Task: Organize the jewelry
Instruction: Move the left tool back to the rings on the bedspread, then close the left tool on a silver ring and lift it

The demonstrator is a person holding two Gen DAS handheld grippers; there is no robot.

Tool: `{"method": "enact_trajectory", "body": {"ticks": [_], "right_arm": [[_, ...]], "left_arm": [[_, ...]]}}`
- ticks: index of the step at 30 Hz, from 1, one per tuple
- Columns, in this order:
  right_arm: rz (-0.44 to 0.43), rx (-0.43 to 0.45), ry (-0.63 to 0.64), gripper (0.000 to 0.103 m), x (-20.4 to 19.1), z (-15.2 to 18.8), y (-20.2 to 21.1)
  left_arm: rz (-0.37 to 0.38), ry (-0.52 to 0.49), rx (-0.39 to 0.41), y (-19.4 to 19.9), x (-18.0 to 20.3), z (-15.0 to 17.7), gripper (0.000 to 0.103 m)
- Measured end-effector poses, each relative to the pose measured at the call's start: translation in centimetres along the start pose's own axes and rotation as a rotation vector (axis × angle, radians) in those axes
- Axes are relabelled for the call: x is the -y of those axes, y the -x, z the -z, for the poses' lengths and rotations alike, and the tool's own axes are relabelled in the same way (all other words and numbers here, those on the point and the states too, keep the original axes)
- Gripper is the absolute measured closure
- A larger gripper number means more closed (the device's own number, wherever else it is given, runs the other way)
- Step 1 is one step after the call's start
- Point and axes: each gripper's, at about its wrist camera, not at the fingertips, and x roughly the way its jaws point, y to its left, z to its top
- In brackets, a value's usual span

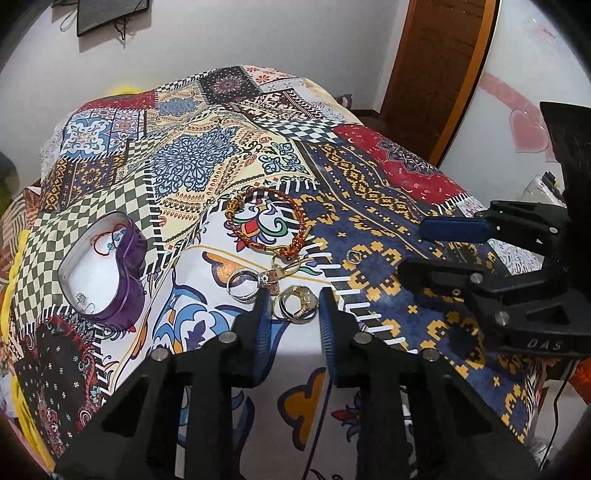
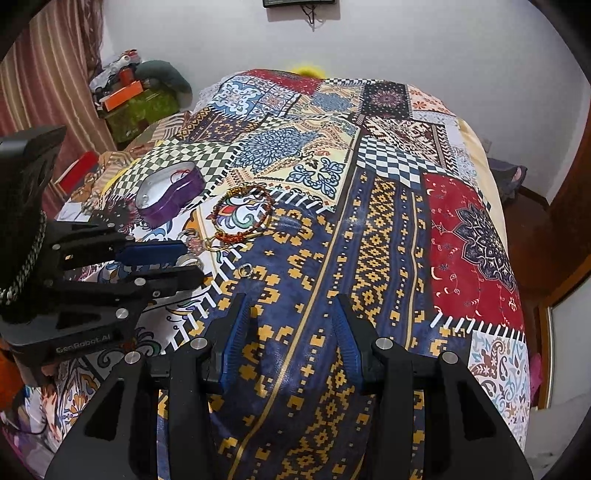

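Note:
A purple heart-shaped tin lies open on the patterned bedspread, with a red string bracelet and a small ring inside. A red-gold braided bracelet lies in the middle. Silver rings and gold rings lie just below it. A small lone ring sits to the right. My left gripper is open, its fingertips on either side of the gold rings. My right gripper is open and empty over blue-gold cloth; it also shows in the left view. The tin and bracelet show in the right view.
The bed fills both views. A wooden door stands at the far right. Boxes and clutter are stacked at the far left by a striped curtain. A wall screen hangs above the bed.

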Motion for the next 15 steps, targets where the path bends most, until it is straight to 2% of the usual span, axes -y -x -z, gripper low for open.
{"method": "enact_trajectory", "body": {"ticks": [7,15], "right_arm": [[-0.039,0.0,0.02,0.061,-1.0,-0.4,-0.6],[-0.045,-0.009,0.067,0.077,-2.0,-1.4,-1.8]], "left_arm": [[-0.015,-0.007,0.033,0.9,0.2,0.2,0.083],[-0.013,0.02,0.082,3.0,-0.5,0.4,0.083]]}}
